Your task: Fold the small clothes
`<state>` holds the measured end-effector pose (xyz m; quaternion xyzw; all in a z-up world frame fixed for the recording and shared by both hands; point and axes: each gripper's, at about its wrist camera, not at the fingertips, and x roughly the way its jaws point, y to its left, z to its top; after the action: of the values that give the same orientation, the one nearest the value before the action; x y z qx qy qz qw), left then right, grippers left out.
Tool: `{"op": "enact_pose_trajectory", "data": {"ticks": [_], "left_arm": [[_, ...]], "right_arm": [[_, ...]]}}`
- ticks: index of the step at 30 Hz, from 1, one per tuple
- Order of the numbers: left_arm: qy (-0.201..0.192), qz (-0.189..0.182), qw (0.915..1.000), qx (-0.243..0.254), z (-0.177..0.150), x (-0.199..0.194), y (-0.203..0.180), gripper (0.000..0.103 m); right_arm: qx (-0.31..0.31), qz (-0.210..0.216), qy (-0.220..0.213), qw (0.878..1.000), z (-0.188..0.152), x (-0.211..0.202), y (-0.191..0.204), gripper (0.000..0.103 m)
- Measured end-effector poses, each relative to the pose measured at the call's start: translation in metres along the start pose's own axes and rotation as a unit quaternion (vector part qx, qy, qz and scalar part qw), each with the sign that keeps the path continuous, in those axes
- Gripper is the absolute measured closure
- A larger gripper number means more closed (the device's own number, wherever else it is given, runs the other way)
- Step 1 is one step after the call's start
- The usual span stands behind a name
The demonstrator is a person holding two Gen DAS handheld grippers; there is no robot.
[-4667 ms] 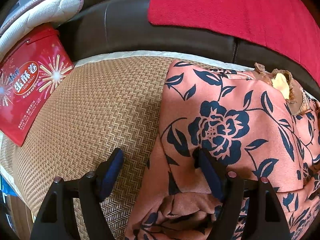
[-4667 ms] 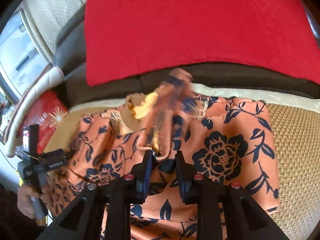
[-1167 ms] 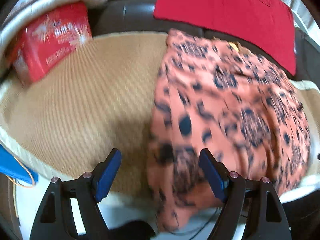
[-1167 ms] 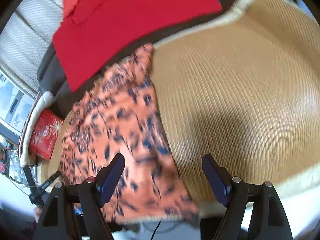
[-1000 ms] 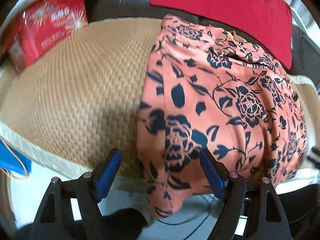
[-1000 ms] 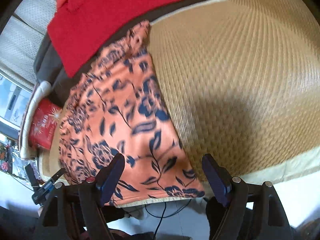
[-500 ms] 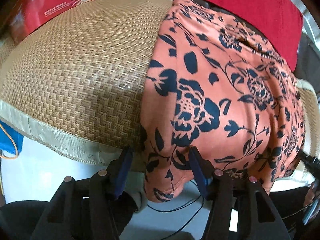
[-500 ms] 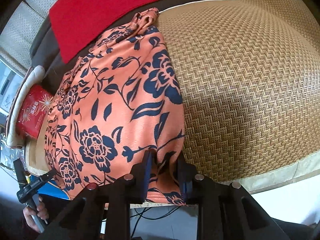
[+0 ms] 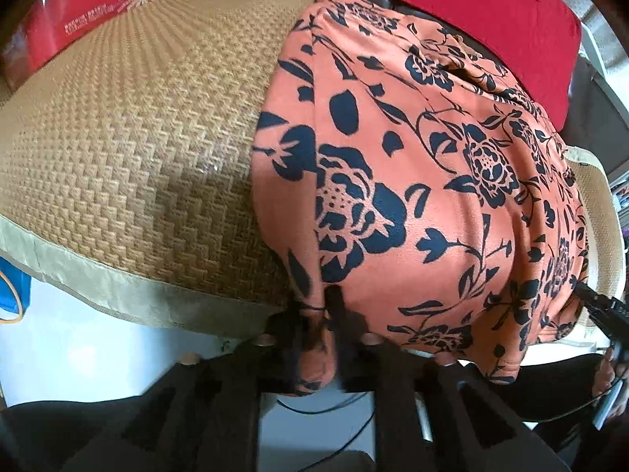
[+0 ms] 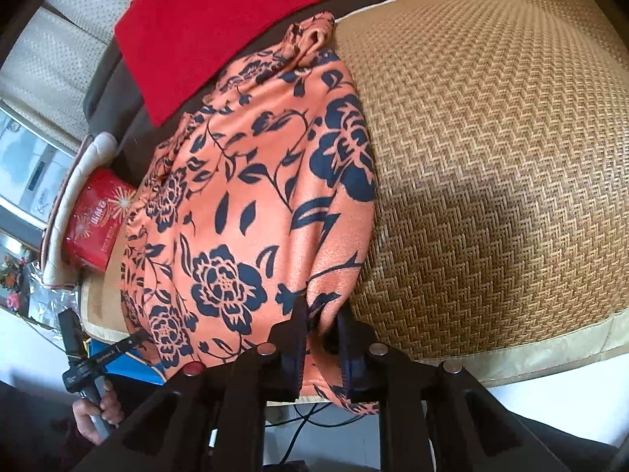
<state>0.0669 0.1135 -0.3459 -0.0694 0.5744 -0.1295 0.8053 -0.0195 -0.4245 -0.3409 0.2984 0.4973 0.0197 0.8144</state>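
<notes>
An orange garment with a dark blue flower print (image 9: 412, 181) lies folded lengthwise on a woven mat (image 9: 129, 149), its near hem hanging over the mat's front edge. My left gripper (image 9: 316, 314) is shut on the hem's left near corner. My right gripper (image 10: 320, 330) is shut on the garment's (image 10: 251, 204) right near corner. Each gripper shows at the edge of the other's view.
A red cloth (image 9: 464, 4) lies on the dark sofa back behind the garment. A red tin box (image 9: 90, 4) stands at the mat's far left. The woven mat (image 10: 491, 165) spreads wide to the right of the garment. White floor and cables lie below the front edge.
Both grippers have come down to the garment's near hem. The right closed on it half a second ago; the left has closed on it since.
</notes>
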Motion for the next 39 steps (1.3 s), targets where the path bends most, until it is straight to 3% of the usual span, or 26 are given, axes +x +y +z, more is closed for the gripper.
{"op": "enact_pose_trajectory", "data": {"ticks": [1, 2, 4, 6, 7, 8, 11, 18, 24, 30, 35, 39], "left_arm": [[0.004, -0.007, 1.0000, -0.002, -0.001, 0.001, -0.001, 0.049], [0.005, -0.001, 1.0000, 0.000, 0.000, 0.002, 0.001, 0.038], [0.002, 0.017, 0.9997, 0.017, -0.001, 0.006, -0.003, 0.039], [0.014, 0.015, 0.9995, 0.023, -0.002, 0.013, -0.006, 0.068], [0.020, 0.023, 0.9992, 0.027, -0.003, 0.016, -0.008, 0.088], [0.021, 0.035, 0.9987, 0.030, -0.003, 0.017, -0.008, 0.093], [0.015, 0.001, 0.9998, 0.012, -0.001, 0.010, -0.004, 0.097], [-0.046, -0.070, 0.9963, 0.020, 0.032, -0.049, -0.004, 0.097], [-0.087, -0.129, 0.9876, 0.018, 0.104, -0.097, -0.003, 0.097], [-0.109, -0.161, 0.9809, -0.005, 0.197, -0.109, 0.001, 0.097], [-0.093, -0.147, 0.9840, -0.038, 0.299, -0.052, 0.001, 0.096], [-0.042, -0.137, 0.9845, -0.101, 0.343, 0.027, 0.020, 0.094]], "right_arm": [[0.002, -0.005, 0.002, 1.000, 0.001, 0.001, 0.000, 0.086], [0.004, -0.019, 0.008, 1.000, 0.001, 0.003, -0.001, 0.084], [0.014, -0.043, 0.026, 0.999, -0.001, 0.007, -0.007, 0.083], [0.004, -0.036, 0.026, 0.999, -0.001, 0.006, -0.007, 0.083], [-0.008, -0.031, 0.022, 0.999, -0.002, 0.006, -0.004, 0.083], [-0.030, -0.032, 0.022, 0.999, -0.003, 0.007, 0.001, 0.087], [-0.036, -0.010, 0.026, 0.999, -0.002, 0.005, 0.008, 0.092], [-0.019, 0.068, -0.010, 0.997, 0.025, -0.038, 0.026, 0.093], [-0.014, 0.109, -0.049, 0.993, 0.087, -0.067, 0.050, 0.093], [0.009, 0.126, -0.089, 0.988, 0.171, -0.061, 0.062, 0.093], [0.067, 0.125, -0.119, 0.983, 0.249, -0.022, 0.043, 0.093], [0.171, 0.129, -0.106, 0.971, 0.293, 0.041, 0.001, 0.089]]}}
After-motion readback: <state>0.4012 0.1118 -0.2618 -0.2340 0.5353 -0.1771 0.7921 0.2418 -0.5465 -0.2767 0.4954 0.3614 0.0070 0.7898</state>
